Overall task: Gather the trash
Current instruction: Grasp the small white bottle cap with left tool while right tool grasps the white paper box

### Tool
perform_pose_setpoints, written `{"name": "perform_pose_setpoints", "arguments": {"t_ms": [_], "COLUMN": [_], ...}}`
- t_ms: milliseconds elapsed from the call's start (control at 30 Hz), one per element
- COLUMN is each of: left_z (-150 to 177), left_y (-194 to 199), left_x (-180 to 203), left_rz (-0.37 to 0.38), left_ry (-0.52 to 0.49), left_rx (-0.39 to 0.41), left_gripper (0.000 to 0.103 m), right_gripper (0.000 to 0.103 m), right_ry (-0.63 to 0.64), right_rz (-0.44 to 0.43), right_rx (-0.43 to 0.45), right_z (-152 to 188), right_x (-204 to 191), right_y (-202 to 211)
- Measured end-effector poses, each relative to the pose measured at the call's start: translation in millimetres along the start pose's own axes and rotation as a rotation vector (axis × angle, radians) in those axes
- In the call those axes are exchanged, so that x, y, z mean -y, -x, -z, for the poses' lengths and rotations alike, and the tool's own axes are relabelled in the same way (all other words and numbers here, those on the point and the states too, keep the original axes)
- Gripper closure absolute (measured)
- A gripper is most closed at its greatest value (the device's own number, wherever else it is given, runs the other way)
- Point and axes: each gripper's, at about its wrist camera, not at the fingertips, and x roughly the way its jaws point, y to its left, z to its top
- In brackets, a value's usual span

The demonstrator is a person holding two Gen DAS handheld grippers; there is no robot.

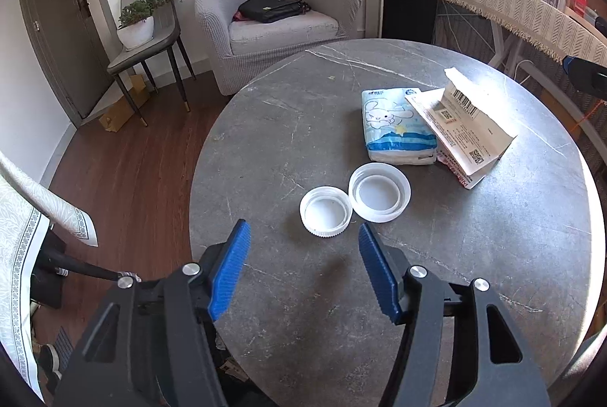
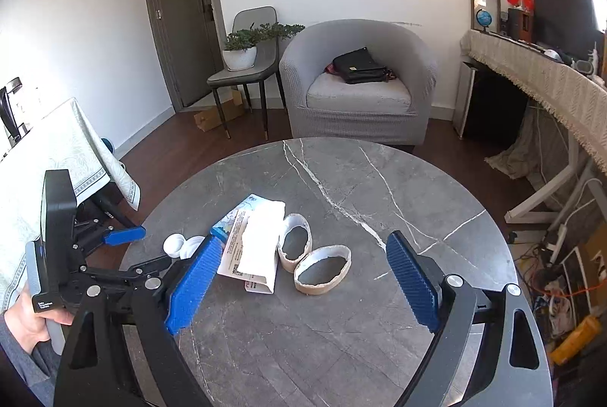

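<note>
On the round grey marble table [image 1: 474, 285] lie two white plastic lids [image 1: 325, 211] [image 1: 379, 196], a blue tissue pack [image 1: 396, 126] and a torn paper envelope [image 1: 461, 124]. My left gripper [image 1: 303, 236] is open, just short of the nearer lid. In the right wrist view two cardboard tape rings [image 2: 295, 242] [image 2: 322, 269] lie beside the envelope [image 2: 258, 247], and the white lids [image 2: 186, 245] show further left. My right gripper [image 2: 303, 263] is open, with the nearer ring between its fingers' line, above the table. The left gripper [image 2: 125, 234] shows at the left.
A grey armchair [image 2: 358, 84] with a black bag stands beyond the table. A chair with a potted plant [image 2: 242, 50] is by the door. A desk with a fringed cloth [image 2: 550, 80] runs along the right. Cables and clutter lie on the floor at right.
</note>
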Motion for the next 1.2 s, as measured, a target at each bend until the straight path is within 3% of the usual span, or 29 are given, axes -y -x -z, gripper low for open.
{"name": "perform_pose_setpoints", "arguments": {"t_ms": [400, 467, 533, 767, 1033, 1200], "left_z": [-10.5, -12.6, -15.0, -15.3, -13.9, -12.9], "left_y": [-16.0, -18.0, -18.6, -12.9, 12.7, 24.8], "left_x": [-6.9, -5.5, -4.1, -7.0, -37.2, -48.0], "left_rz": [0.009, 0.017, 0.025, 0.041, 0.099, 0.116], "left_ry": [0.039, 0.048, 0.057, 0.097, 0.244, 0.284], "left_rx": [0.001, -0.001, -0.004, 0.008, 0.072, 0.097], "left_gripper": [0.042, 0.051, 0.070, 0.071, 0.071, 0.071], "right_gripper": [0.013, 0.016, 0.022, 0.040, 0.047, 0.056], "right_ry": [0.003, 0.030, 0.079, 0.122, 0.119, 0.109], "right_rz": [-0.043, -0.049, -0.046, -0.064, -0.035, -0.028], "right_rx": [-0.023, -0.035, -0.046, -0.087, -0.088, -0.107], "right_z": [3.9, 3.8, 4.4, 11.2, 6.0, 6.5], "right_x": [-5.6, -14.4, -26.9, -50.2, -55.8, -52.2], "right_y": [-9.0, -14.9, -21.0, -45.7, -56.2, -65.9]}}
